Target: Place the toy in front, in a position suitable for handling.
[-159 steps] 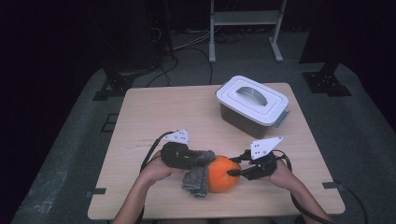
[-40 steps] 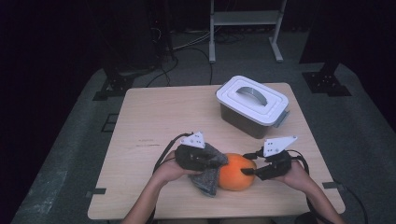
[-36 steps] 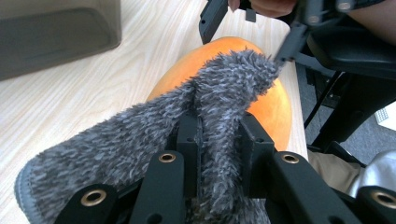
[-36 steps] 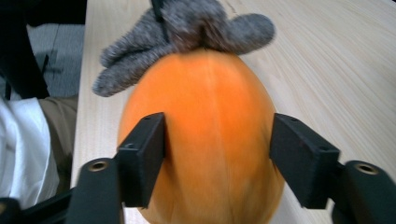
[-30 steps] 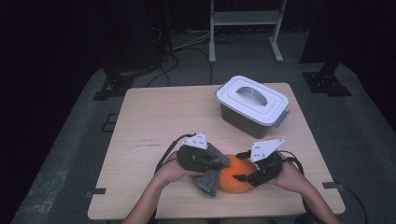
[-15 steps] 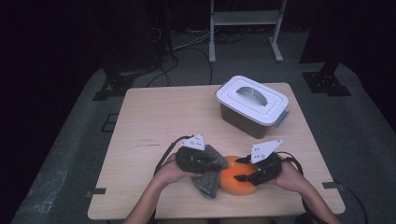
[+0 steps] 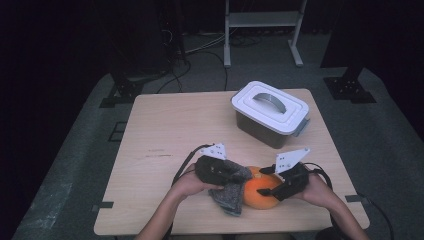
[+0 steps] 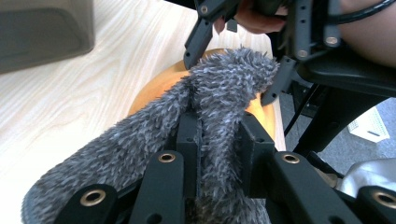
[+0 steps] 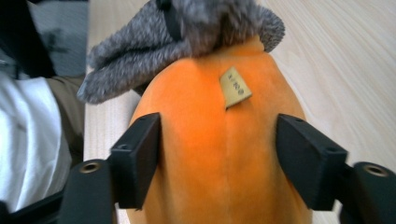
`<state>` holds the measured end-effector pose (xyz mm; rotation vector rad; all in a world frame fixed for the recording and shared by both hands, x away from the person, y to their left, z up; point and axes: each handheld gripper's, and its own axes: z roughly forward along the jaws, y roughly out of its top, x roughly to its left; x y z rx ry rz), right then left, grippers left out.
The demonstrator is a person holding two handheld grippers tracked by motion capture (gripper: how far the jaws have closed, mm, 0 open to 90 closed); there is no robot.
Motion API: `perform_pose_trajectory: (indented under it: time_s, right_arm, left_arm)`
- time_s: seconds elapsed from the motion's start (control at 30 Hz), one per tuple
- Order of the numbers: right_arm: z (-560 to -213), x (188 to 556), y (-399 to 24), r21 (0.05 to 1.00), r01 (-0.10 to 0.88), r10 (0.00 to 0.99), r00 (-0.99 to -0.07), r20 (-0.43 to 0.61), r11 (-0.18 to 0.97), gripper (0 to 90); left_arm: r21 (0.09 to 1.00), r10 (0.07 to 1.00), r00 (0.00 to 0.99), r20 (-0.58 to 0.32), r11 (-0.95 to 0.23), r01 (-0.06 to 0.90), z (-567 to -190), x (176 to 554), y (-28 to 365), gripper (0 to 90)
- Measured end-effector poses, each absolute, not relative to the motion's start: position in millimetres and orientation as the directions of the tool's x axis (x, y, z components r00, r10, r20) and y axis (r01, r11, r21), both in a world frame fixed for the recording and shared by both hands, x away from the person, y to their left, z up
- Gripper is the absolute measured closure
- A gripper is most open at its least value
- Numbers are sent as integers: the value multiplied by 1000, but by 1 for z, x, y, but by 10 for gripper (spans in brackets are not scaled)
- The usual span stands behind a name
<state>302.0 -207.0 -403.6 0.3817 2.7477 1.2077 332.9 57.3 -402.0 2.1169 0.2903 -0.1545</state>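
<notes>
An orange plush ball (image 7: 265,197) with a small tan tag lies near the table's front edge, and a grey fuzzy cloth (image 7: 229,196) is draped against its left side. My left gripper (image 7: 236,176) is shut on a fold of that cloth (image 8: 140,140), which it presses onto the ball (image 8: 154,88). From the right, my right gripper (image 7: 267,185) straddles the ball (image 9: 219,154). Its jaws have just been opening and stand wide, pads beside the ball's flanks with no dent showing. The cloth (image 9: 187,28) covers the ball's far end.
A white lidded container (image 7: 270,107) with a handle stands at the back right of the wooden table (image 7: 175,125). A person's hands and forearms come in from the front edge. Dark floor, cables and a metal stand lie beyond the table.
The right gripper has slid slightly left and down along the ball. The left gripper and the cloth stay in place on the ball's left side.
</notes>
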Motion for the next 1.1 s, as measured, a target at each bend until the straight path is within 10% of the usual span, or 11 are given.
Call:
perform_pose_trajectory:
  time_s: [0.37, 0.57, 1.1]
  right_arm:
    - [-395, 295, -179, 675, 182, 309, -948, -71, 715, 254]
    - [-400, 303, -181, 700, 154, 295, -952, -83, 697, 586]
    - [-410, 326, -131, 846, 61, 106, -994, 5, 530, 618]
  left_arm:
    - [810, 123, 968, -219, -530, 250, -400, 328, 49, 733]
    - [826, 160, 961, -225, -492, 276, -400, 334, 68, 734]
    - [866, 217, 951, -222, -405, 294, -367, 338, 126, 733]
